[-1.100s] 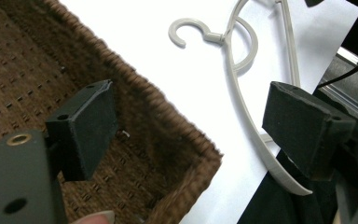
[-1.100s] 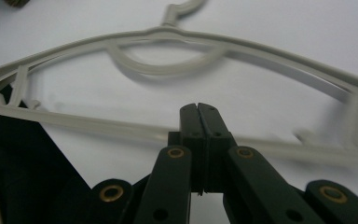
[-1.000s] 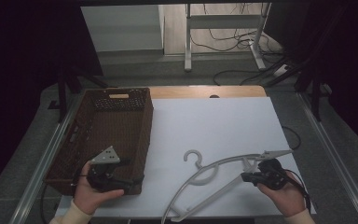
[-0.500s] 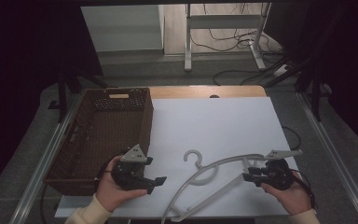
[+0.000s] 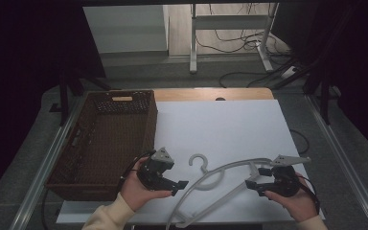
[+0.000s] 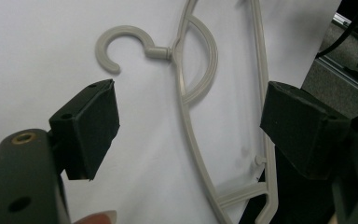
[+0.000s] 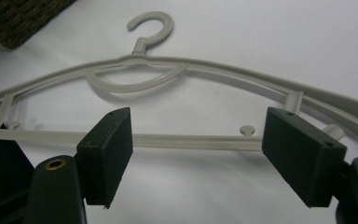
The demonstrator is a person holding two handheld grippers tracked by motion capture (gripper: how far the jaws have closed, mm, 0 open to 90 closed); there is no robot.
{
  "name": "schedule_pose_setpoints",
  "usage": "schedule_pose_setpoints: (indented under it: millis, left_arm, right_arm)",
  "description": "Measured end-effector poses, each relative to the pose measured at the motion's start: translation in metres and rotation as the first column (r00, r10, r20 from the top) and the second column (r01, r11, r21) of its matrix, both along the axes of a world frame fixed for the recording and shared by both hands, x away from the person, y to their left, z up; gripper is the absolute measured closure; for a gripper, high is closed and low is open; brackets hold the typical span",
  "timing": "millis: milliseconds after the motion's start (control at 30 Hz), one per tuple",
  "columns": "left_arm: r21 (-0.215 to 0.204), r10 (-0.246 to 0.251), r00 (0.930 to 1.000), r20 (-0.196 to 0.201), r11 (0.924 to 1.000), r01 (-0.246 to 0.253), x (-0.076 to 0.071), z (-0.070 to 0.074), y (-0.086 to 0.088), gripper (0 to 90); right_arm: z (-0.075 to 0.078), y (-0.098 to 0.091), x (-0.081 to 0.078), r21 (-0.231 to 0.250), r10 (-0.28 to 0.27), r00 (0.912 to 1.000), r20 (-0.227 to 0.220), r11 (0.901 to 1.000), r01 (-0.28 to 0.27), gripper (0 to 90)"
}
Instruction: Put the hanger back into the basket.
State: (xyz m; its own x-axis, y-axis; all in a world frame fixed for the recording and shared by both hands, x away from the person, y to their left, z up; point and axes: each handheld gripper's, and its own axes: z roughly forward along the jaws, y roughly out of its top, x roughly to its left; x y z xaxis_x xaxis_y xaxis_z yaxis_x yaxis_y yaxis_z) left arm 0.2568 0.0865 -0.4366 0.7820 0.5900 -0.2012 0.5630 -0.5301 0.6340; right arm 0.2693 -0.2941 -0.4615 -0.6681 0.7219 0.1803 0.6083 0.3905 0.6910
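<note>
A grey plastic hanger (image 5: pixel 235 166) lies flat on the white tabletop (image 5: pixel 230 120), its hook (image 5: pixel 200 159) pointing away from me. My right gripper (image 5: pixel 255 178) is at the hanger's right end. Its jaws have just been opening and now stand open. In the right gripper view the hanger's bottom bar (image 7: pixel 191 140) runs across behind the gap of the right gripper (image 7: pixel 200 116), with no pad touching it. My left gripper (image 5: pixel 179 187) hovers open just left of the hanger. In the left gripper view the hook (image 6: pixel 121 44) and arm (image 6: pixel 186 107) lie ahead of the left gripper (image 6: pixel 191 93).
A dark brown woven basket (image 5: pixel 151 120) stands along the table's left side; its corner (image 7: pixel 18 18) appears in the right gripper view. A wooden strip (image 5: pixel 211 94) borders the far edge. Metal rails run along both sides, and cables lie on the floor beyond.
My left gripper has moved right, from the basket's front corner to beside the hanger. The right gripper's jaws have opened off the hanger's end. The hanger has stayed where it was.
</note>
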Motion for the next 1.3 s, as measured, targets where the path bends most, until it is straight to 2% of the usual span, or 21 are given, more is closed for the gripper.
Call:
schedule_pose_setpoints:
  millis: [167,500,667,833,1300]
  left_arm:
    - [0.013,0.0,0.9998,-0.018,0.9999,0.0,0.003,-0.006,-0.007,19.6]
    - [0.045,-0.002,0.9989,-0.047,0.999,0.004,0.009,-0.021,-0.017,21.4]
    - [0.049,-0.026,0.9974,-0.067,0.9984,0.029,0.009,-0.029,-0.023,23.3]
    - [0.036,-0.041,0.9948,-0.093,0.9984,0.044,0.011,-0.035,-0.026,24.7]
    - [0.057,-0.046,0.9937,-0.102,0.997,0.052,0.02,-0.048,-0.038,32.6]
  right_arm:
    - [0.003,-0.003,0.0,0.014,-0.016,0.9998,0.014,0.9998,0.016,24.0]
    - [0.002,-0.004,0.001,0.008,-0.022,0.9996,0.016,0.9997,0.022,24.0]
    - [0.002,-0.004,0.001,0.005,-0.025,0.9996,0.016,0.9997,0.025,24.0]
    - [0.002,-0.004,0.001,0.005,-0.026,0.9995,0.016,0.9996,0.026,24.0]
    - [0.001,-0.004,0.002,0.003,-0.033,0.9993,0.016,0.9995,0.033,24.0]
